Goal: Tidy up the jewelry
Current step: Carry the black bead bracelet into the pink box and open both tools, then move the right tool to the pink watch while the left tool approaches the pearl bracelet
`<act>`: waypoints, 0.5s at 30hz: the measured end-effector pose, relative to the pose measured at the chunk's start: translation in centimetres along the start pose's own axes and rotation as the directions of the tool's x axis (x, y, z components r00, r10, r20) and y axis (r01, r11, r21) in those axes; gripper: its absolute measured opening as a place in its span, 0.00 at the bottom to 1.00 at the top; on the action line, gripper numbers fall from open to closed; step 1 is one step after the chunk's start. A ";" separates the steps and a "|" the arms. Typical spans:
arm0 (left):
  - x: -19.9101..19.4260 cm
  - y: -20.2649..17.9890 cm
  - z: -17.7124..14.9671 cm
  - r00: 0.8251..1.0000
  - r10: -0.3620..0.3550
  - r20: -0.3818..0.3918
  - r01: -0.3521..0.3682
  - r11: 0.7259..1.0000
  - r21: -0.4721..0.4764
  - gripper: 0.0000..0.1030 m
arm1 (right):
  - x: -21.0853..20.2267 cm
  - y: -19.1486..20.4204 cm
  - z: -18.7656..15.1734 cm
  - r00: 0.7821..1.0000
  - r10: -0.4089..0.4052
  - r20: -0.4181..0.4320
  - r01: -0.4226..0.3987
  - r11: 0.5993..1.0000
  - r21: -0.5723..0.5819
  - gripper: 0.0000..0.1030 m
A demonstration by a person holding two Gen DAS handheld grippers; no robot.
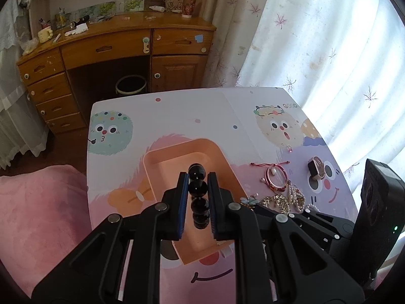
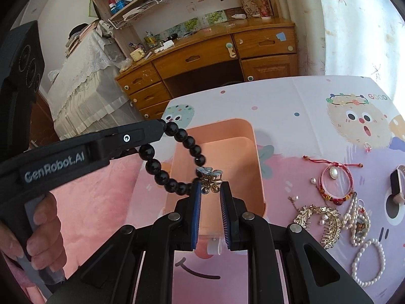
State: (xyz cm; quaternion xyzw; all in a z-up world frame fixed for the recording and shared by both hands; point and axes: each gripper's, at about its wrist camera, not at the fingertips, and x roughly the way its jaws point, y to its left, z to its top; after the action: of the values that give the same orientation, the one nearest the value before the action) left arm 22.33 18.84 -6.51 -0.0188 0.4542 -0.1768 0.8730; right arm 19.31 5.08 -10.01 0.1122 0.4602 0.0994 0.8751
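My left gripper [image 1: 198,177] is shut on a black bead bracelet [image 1: 198,190] and holds it above the empty peach box [image 1: 217,152]. In the right wrist view the bracelet [image 2: 174,157] hangs as a loop from the left gripper [image 2: 162,124] over the box [image 2: 250,136]. My right gripper [image 2: 210,187] is shut on a small blue-and-gold flower clip [image 2: 210,177], also above the box. More jewelry lies right of the box: a red cord bracelet [image 2: 334,179], a gold comb [image 2: 321,217], pearl strands [image 2: 367,261].
A pink-strapped watch [image 1: 316,168] and a small ring [image 1: 289,147] lie on the cartoon-print table [image 1: 177,111]. A wooden desk [image 1: 121,48] with a bin under it stands beyond; curtains hang to the right, a pink blanket [image 1: 38,215] lies at left.
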 end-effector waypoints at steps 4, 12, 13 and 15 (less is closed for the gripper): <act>1.2 0.7 0.2 1.000 -0.010 -0.005 0.009 0.999 -0.050 0.13 | 0.9 -1.3 -0.3 1.000 -0.011 -0.001 0.011 1.000 0.018 0.15; 1.6 0.8 0.1 1.000 0.016 -0.027 -0.017 0.998 -0.055 0.55 | 1.3 -3.5 -0.6 1.000 -0.016 0.010 0.015 0.998 0.064 0.58; 1.5 0.8 0.0 0.999 0.025 -0.031 -0.027 0.998 -0.056 0.56 | 1.2 -3.7 -0.6 1.000 -0.018 0.006 0.018 0.998 0.065 0.59; 1.7 1.0 -0.2 0.998 0.056 -0.042 -0.059 0.996 -0.061 0.56 | 1.1 -4.3 -0.7 1.000 -0.019 -0.004 0.019 0.997 0.070 0.59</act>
State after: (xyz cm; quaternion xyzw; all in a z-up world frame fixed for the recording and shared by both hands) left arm 23.36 19.27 -8.19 -0.0295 0.4775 -0.1377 0.8673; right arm 19.66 1.37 -12.49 0.1382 0.4661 0.0751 0.8707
